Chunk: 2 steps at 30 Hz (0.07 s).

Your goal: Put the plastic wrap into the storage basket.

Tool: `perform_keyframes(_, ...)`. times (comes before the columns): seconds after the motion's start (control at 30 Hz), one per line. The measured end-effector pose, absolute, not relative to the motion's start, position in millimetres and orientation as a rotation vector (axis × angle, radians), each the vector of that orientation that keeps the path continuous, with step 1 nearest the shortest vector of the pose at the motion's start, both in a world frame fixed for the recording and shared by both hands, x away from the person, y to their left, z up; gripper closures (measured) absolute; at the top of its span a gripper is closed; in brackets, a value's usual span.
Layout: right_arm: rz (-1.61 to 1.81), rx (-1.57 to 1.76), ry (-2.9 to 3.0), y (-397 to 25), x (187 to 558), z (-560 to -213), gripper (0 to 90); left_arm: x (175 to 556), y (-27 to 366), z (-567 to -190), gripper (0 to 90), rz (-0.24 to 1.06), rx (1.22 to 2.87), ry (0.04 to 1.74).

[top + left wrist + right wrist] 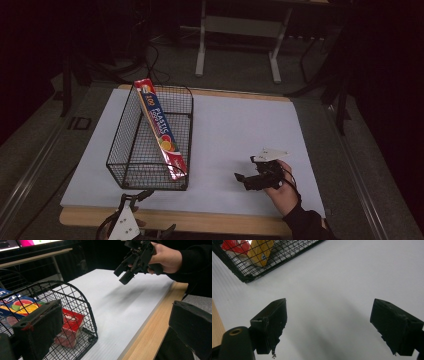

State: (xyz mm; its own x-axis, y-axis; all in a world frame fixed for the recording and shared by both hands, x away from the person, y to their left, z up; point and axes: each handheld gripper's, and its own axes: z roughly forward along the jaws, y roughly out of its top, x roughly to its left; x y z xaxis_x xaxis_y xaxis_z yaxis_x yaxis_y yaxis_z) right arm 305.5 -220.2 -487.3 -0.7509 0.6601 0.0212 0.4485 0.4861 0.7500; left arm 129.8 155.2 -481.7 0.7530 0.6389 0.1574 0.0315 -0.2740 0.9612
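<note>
Both claws released: right claw (246, 180) hovers over mat, left claw (145, 211) beside basket (125, 150).

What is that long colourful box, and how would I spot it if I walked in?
Start at the white table top and find the black wire basket on its left side. The long box leans inside it, one end on the basket floor, the other poking above the far rim. Its blue face with fruit pictures and red ends mark it out.

We see left gripper (131, 220) cut off by high view's bottom edge. Wrap box (67, 327) small print unreadable; its lower end partly hidden behind wire basket (87, 315).
</note>
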Motion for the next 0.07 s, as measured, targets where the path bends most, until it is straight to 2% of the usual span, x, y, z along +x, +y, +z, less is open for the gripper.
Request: perform_keyframes(0.07, 1.121, 0.935, 2.465, -220.0, 304.9, -487.0, 14.0, 129.8, 154.9, -481.7, 0.1, 0.64, 1.77, 0.526)
